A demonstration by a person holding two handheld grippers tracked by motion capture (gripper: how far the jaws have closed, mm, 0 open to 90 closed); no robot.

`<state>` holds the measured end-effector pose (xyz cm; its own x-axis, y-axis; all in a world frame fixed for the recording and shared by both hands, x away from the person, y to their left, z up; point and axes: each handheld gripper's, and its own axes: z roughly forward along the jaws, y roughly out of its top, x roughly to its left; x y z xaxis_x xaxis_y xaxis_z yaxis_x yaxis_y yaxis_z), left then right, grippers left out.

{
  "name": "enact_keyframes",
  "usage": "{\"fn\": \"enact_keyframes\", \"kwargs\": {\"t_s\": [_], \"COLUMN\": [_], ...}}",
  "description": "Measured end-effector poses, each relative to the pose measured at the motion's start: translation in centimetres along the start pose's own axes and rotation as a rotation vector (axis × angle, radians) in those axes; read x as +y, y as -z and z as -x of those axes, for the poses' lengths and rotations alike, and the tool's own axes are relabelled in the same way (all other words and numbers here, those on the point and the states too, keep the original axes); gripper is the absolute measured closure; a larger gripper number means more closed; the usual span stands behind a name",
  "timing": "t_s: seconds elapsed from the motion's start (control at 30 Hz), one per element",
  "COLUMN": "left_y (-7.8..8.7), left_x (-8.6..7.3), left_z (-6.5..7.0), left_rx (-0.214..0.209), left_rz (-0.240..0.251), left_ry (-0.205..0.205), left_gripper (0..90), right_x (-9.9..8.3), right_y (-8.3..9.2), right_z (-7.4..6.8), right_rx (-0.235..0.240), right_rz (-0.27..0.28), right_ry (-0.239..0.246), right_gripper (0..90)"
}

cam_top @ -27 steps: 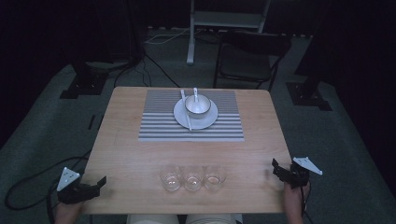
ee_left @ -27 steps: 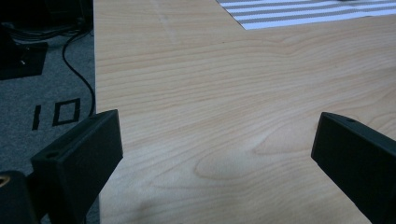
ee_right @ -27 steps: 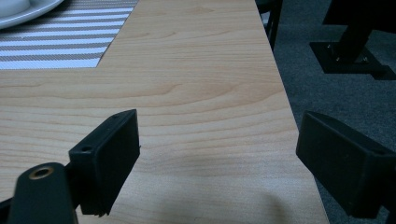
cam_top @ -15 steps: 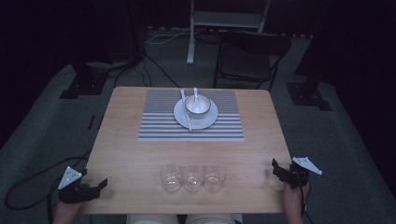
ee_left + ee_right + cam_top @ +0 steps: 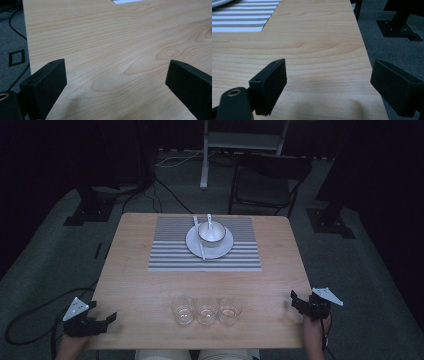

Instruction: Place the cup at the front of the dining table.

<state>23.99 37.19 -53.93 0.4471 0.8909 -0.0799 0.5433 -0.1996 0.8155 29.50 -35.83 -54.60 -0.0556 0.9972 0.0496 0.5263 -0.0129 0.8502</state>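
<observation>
Your left tool point(image 5: 107, 321) sits at the near left corner of the surface point(image 5: 150, 285), carried by your left hand point(image 5: 70, 347), which comes in from the bottom edge. Its jaws stand wide apart — nothing lies between them in the left gripper view — and they point inward across the wood. Your right tool point(image 5: 296, 299) hangs at the near right edge, your right hand point(image 5: 315, 330) beneath it, forearm rising from below. Its jaws are spread too — one over the wood, the other out past the edge. The two tools are well apart.
</observation>
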Motion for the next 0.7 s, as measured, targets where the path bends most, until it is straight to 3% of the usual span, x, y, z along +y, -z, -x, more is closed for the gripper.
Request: {"fn": "enact_keyframes", "kwargs": {"t_s": [0.23, 0.3, 0.7], "left_y": [-0.4, -0.9, -1.8], "left_x": [0.3, 0.6, 1.2], "left_z": [0.7, 1.4, 2.2], "left_rx": [-0.024, -0.039, -0.091], "left_rz": [0.002, -0.014, 0.001], "left_ry": [-0.011, -0.034, -0.038], "left_gripper": [4.1, 4.1, 4.1], "right_x": [0.0, 0.0, 0.0], "right_y": [0.0, 0.0, 0.0], "right_z": [0.0, 0.0, 0.0], "right_rx": [0.001, 0.002, 0.001], "right_rz": [0.0, 0.0, 0.0], "right_ry": [0.001, 0.001, 0.0], "right_gripper": [13.0, 13.0, 13.0]}}
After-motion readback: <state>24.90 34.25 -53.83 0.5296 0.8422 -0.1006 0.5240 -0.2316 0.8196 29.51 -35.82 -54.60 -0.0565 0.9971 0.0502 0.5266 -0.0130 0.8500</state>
